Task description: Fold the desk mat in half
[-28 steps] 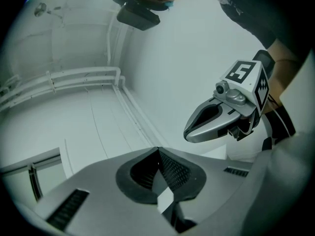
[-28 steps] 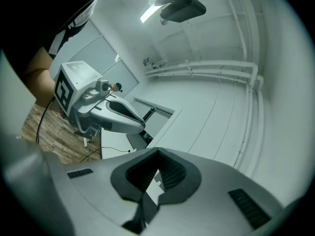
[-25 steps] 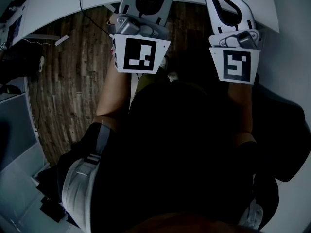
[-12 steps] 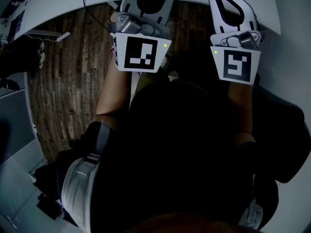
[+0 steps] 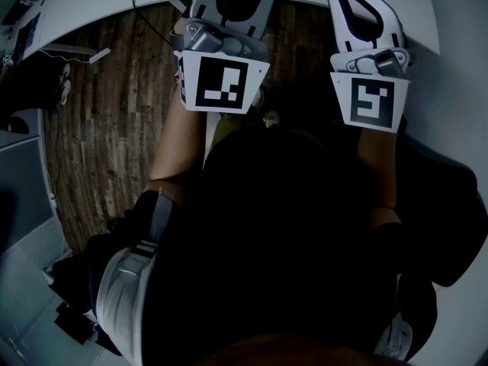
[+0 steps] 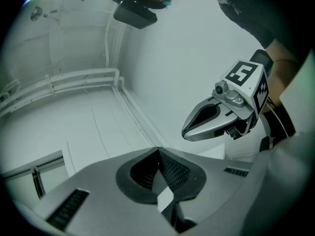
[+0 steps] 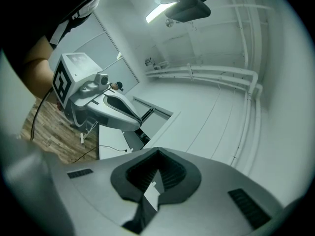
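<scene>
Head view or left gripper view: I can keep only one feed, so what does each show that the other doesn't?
Only the head view: the wooden floor and the left gripper's marker cube. Only the left gripper view: that gripper's jaws, shut with nothing between them, and white pipes along the wall. Both: the right gripper with its marker cube.

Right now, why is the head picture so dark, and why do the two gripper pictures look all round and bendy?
Head view: dim overall; the person's dark clothing fills the middle and swallows detail. Left gripper view: the wide-angle lens bends the wall pipes into curves, and the corners go black. Right gripper view: same bending, plus a ceiling light glaring white.
</scene>
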`<state>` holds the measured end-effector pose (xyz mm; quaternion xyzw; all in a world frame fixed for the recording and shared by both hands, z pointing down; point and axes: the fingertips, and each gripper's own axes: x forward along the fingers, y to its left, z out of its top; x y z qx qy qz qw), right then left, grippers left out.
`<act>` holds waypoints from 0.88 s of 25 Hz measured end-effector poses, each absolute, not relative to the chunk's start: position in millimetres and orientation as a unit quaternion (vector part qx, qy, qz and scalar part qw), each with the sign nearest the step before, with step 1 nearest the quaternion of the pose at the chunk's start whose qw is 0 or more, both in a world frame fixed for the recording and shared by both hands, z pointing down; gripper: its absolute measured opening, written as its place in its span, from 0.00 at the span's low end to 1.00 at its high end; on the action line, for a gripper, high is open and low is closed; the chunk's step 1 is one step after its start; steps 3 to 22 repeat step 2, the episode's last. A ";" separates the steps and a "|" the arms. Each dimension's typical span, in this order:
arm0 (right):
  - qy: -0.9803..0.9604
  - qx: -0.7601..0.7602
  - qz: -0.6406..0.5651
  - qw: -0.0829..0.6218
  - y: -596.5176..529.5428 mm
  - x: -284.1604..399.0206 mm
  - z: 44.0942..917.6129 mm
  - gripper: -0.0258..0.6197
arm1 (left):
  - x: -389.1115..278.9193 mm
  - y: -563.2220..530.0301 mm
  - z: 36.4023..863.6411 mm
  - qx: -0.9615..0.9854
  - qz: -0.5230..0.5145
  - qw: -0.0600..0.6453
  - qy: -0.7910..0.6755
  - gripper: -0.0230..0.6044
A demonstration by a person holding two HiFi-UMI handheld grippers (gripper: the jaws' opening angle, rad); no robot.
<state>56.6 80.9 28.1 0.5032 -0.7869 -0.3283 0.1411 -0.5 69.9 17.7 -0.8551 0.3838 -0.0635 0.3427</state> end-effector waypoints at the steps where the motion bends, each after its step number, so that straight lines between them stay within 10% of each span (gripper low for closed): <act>1: -0.786 0.503 -0.330 0.141 81.7 56.3 26.2 0.09 | -0.9 71.0 16.5 -0.855 -0.063 0.343 0.384 0.06; 22: -0.785 0.503 -0.333 0.140 82.6 55.9 24.2 0.08 | -1.4 72.2 15.3 -0.855 -0.063 0.343 0.383 0.06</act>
